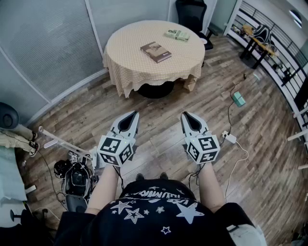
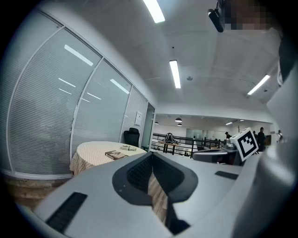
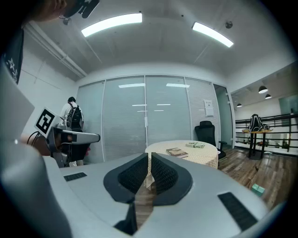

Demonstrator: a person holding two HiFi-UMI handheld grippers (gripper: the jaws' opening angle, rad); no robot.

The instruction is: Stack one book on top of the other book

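Observation:
A brown book [image 1: 156,52] lies near the middle of a round table [image 1: 125,53] with a beige checked cloth, far ahead of me. A smaller green book [image 1: 177,34] lies at the table's far right edge. Both also show in the left gripper view, brown book [image 2: 116,155] and green book [image 2: 127,148], and in the right gripper view, brown book [image 3: 177,152] and green book [image 3: 196,145]. My left gripper [image 1: 134,114] and right gripper [image 1: 185,115] are held side by side over the wooden floor, well short of the table. Both are shut and hold nothing.
A black office chair [image 1: 192,14] stands behind the table. Glass partition walls [image 1: 43,43] run along the left. A tripod and gear [image 1: 72,173] sit on the floor at my left. A cable and power strip [image 1: 230,138] lie at the right, and railings [image 1: 269,48] line the far right.

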